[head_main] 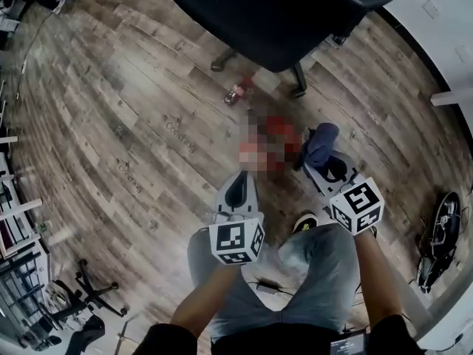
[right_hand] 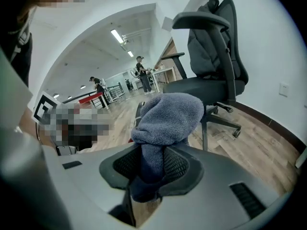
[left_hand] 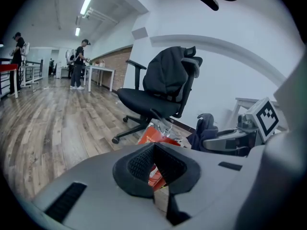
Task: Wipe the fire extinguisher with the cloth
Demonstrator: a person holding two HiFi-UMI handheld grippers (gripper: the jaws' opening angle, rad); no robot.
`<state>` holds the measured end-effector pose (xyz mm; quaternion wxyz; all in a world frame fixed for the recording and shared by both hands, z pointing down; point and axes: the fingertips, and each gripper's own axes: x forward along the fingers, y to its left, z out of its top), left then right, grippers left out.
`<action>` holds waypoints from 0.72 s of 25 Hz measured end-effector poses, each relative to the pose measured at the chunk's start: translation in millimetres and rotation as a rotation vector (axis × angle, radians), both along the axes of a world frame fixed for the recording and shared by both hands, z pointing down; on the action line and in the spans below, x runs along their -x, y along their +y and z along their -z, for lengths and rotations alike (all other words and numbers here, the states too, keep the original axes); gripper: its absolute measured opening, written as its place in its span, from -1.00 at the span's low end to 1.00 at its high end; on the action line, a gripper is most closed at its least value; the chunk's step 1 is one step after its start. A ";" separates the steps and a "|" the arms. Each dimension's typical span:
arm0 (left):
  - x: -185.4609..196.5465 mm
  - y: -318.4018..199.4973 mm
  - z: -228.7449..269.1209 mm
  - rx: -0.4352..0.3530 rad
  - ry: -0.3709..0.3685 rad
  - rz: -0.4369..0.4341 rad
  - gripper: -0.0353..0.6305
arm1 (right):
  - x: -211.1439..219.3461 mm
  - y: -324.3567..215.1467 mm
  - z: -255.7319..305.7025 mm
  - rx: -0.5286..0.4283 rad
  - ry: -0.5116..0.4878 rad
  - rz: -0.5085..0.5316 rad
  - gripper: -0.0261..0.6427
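Observation:
The red fire extinguisher [head_main: 284,130] lies on the wood floor in front of the person's feet, partly under a mosaic patch; its red body [left_hand: 154,135] shows just beyond my left gripper's jaws. My left gripper [head_main: 238,187] [left_hand: 153,150] is shut, the pads meeting with nothing between them, a short way from the extinguisher. My right gripper [head_main: 325,165] [right_hand: 152,164] is shut on a blue-grey cloth [head_main: 321,145] [right_hand: 165,119], which bunches up above the jaws, right of the extinguisher. From the left gripper view the cloth [left_hand: 206,128] is at the right.
A black office chair [head_main: 281,13] [left_hand: 163,90] [right_hand: 211,56] stands just beyond the extinguisher. A small metal and red part [head_main: 236,92] lies by the chair base. Cables and gear [head_main: 440,235] sit at the right wall. People [left_hand: 79,63] stand far off.

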<state>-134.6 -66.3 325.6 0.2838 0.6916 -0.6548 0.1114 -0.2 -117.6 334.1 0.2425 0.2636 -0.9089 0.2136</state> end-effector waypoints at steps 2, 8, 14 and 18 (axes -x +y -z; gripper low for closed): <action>-2.3 1.5 -30.0 0.002 0.002 0.008 -0.83 | 4.3 -1.9 -28.5 -0.016 0.013 0.038 -0.56; -11.4 8.1 -97.5 -0.051 0.004 0.014 -0.83 | 7.1 -7.0 -78.5 -0.152 0.038 0.157 -0.56; -18.2 21.3 -114.0 -0.201 0.004 0.051 -0.83 | 6.3 -13.5 -127.9 -0.234 0.064 0.200 -0.56; -21.8 38.9 -171.6 -0.066 0.016 0.069 -0.83 | 7.8 -6.3 -189.1 -0.201 0.133 0.236 -0.56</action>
